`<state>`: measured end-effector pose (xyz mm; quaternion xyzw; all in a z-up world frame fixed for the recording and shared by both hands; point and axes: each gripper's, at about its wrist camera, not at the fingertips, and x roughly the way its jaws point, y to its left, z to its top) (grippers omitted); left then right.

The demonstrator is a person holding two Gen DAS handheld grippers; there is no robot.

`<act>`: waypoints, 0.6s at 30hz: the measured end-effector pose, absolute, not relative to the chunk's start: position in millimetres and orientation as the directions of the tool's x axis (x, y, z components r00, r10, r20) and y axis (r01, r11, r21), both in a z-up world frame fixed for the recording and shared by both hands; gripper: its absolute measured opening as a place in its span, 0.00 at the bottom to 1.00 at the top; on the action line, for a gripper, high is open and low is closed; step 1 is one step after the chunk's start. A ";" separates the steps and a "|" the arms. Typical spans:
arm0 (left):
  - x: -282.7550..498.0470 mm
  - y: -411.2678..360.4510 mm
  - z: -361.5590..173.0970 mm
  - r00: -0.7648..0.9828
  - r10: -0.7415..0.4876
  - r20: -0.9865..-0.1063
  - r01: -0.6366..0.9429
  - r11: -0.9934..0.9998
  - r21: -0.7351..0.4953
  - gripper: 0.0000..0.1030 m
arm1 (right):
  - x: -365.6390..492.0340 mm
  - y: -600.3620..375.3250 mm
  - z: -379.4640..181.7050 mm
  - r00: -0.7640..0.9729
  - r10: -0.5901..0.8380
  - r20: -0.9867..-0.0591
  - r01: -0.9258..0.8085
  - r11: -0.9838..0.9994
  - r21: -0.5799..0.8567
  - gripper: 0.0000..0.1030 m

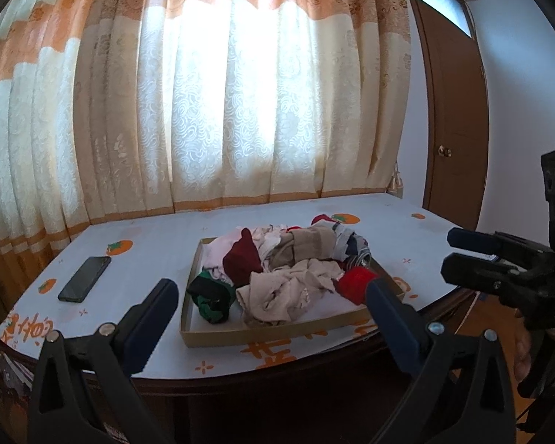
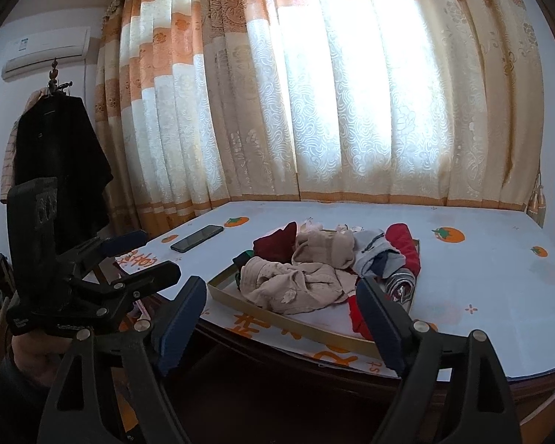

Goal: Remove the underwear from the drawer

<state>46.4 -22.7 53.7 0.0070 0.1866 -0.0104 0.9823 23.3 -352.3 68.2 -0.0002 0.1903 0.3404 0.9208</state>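
Note:
A shallow tan cardboard drawer tray [image 1: 277,333] [image 2: 299,327] lies on the table and holds a heap of underwear [image 1: 292,270] [image 2: 314,270] in beige, dark red, bright red, green, grey and white. My left gripper [image 1: 273,292] is open and empty, held in the air before the tray's near edge. My right gripper [image 2: 281,296] is open and empty, also short of the tray. The right gripper shows at the right of the left wrist view [image 1: 451,255]; the left gripper shows at the left of the right wrist view [image 2: 159,255].
A black phone [image 1: 85,278] [image 2: 197,238] lies on the white persimmon-print tablecloth [image 1: 144,259] left of the tray. Curtains [image 1: 218,111] hang behind the table. A brown door [image 1: 455,129] is at the right. A dark coat [image 2: 61,170] hangs at the left.

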 end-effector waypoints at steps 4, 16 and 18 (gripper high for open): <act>46.7 -19.0 50.3 0.927 -0.010 -0.376 0.010 1.000 -0.002 1.00 | 23.0 -350.8 65.8 0.690 0.631 -0.353 -0.628 0.765 0.141 0.82; 46.6 -18.2 47.8 0.919 -0.009 -0.395 0.004 1.000 -0.012 1.00 | 18.8 -346.7 62.4 0.680 0.642 -0.354 -0.639 0.756 0.143 0.83; 47.2 -18.0 47.4 0.916 -0.012 -0.400 0.006 1.000 -0.017 1.00 | 19.2 -347.3 61.5 0.679 0.642 -0.355 -0.639 0.756 0.145 0.83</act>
